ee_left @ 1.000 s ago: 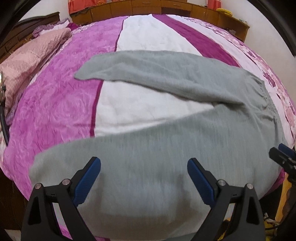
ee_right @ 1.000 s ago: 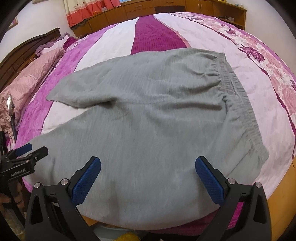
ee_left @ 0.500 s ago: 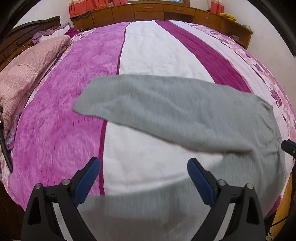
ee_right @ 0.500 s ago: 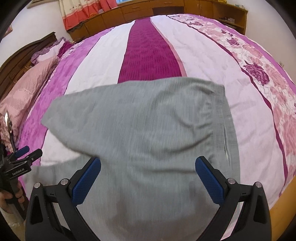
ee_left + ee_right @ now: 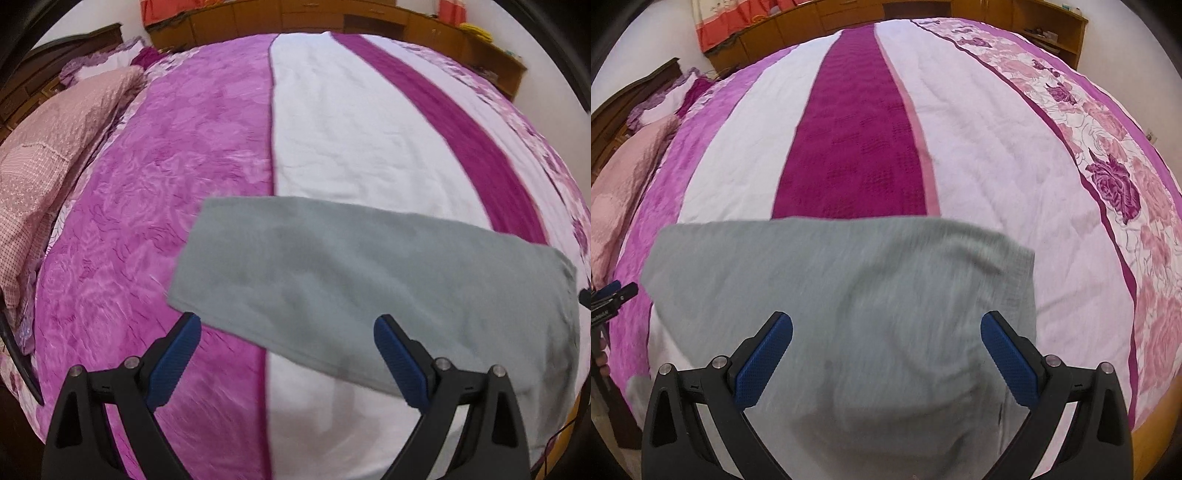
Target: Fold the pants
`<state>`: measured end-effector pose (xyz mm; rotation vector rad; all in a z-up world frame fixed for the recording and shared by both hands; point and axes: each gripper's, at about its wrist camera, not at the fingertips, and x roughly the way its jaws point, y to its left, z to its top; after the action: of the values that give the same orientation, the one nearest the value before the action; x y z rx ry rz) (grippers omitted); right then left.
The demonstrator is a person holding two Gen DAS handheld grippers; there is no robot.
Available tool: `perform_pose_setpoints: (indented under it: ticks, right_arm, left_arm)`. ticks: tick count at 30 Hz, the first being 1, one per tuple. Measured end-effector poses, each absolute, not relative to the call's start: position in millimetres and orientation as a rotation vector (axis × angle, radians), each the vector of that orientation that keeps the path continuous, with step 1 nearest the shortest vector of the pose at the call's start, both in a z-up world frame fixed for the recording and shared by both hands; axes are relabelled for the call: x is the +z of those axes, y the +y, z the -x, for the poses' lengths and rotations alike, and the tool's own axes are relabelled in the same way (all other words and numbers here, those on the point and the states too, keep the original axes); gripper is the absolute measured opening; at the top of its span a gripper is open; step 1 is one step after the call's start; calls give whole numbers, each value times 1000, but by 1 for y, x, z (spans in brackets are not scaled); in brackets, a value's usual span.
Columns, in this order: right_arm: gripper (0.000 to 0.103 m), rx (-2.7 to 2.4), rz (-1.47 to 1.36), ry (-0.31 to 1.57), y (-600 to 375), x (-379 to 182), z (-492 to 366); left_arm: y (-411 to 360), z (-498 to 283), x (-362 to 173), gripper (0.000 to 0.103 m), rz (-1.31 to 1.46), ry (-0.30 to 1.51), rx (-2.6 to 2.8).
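Both hand-held grippers held with jaws spread wide, nothing clamped, above the near edge of the bed [image 5: 997, 155].

The grey pants [image 5: 369, 280] are found lying flat directly ahead of the left hand-held gripper [image 5: 288, 354], long axis crosswise, free leg end toward its left. The right hand-held gripper [image 5: 886, 354] is judged nearer, the cloth passing beneath its jaws.

Pants [image 5: 369, 280]: grey, flat on striped bedspread [image 5: 166, 192], leg end left, blurred. Left gripper [image 5: 288, 354]: blue pads wide apart, nothing between, over the near leg edge. Pillow [image 5: 48, 155]: pink, far left.
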<state>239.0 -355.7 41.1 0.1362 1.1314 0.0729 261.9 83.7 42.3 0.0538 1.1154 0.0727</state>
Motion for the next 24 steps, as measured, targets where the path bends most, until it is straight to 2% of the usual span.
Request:
perform_pose_setpoints:
  ticks: [13, 24]
  right_arm:
    - [99, 43, -166, 1198, -376, -1, -306]
    - [99, 52, -20, 1214, -363, -32, -321]
  left_arm:
    - [175, -357, -10, 97, 33, 1213, 202]
    - [178, -373, -50, 98, -4, 1218, 157]
